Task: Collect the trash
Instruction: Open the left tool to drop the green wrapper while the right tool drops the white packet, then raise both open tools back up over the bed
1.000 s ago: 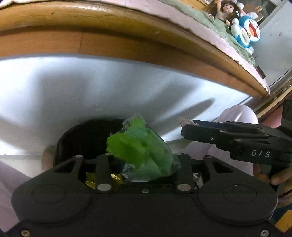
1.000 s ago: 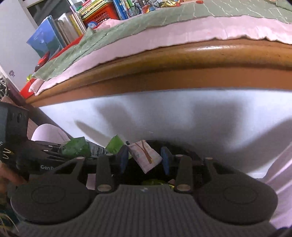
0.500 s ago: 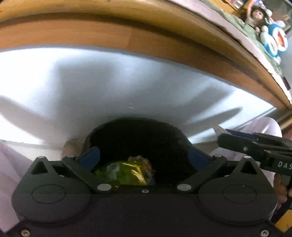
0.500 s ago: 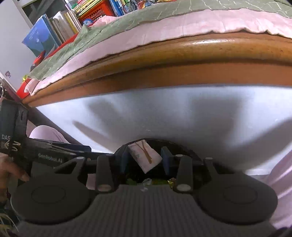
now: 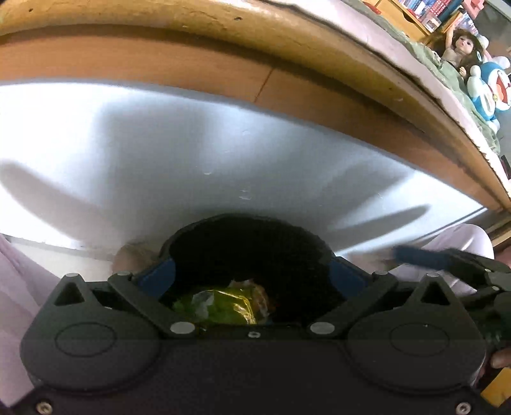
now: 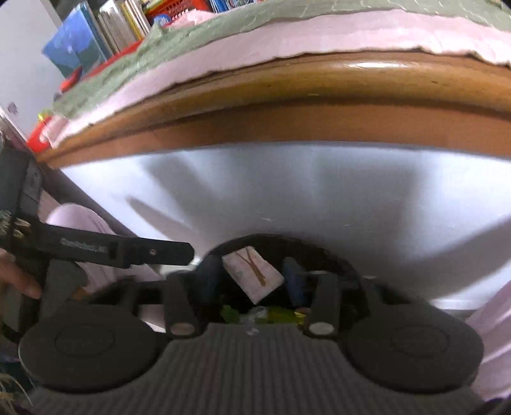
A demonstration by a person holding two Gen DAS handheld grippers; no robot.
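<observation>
From the left wrist, the left gripper [image 5: 250, 277] stands spread wide over the mouth of a black bin [image 5: 249, 233], with nothing between its blue pads [image 5: 158, 276]. Down inside the bin lies a crumpled yellow-green wrapper [image 5: 220, 306], close to the near wall and apart from both pads. Behind the bin is a white panel [image 5: 191, 153] under a wooden bed frame [image 5: 223, 67]. A doll [image 5: 460, 48] and a blue-and-white plush toy [image 5: 493, 92] sit on the bedding at the upper right. The right gripper [image 5: 447, 260] reaches in from the right edge, blurred, beside a pink-clad knee [image 5: 460, 239].

From the right wrist, the right gripper [image 6: 252, 276] is opening over the same bin [image 6: 322, 247]. A small pale paper packet [image 6: 252, 274] with a brown mark sits tilted between the two pads; the pad [image 6: 295, 281] on the right stands clear of it, and whether the other pad touches it I cannot tell. Below it, green and yellow scraps [image 6: 268, 314] lie in the bin. The left gripper [image 6: 127, 250] comes in from the left edge, its finger ending just short of the bin's rim, with a hand [image 6: 19, 277] behind it. Books [image 6: 95, 35] stand beyond the green and pink bedding [image 6: 255, 28].
</observation>
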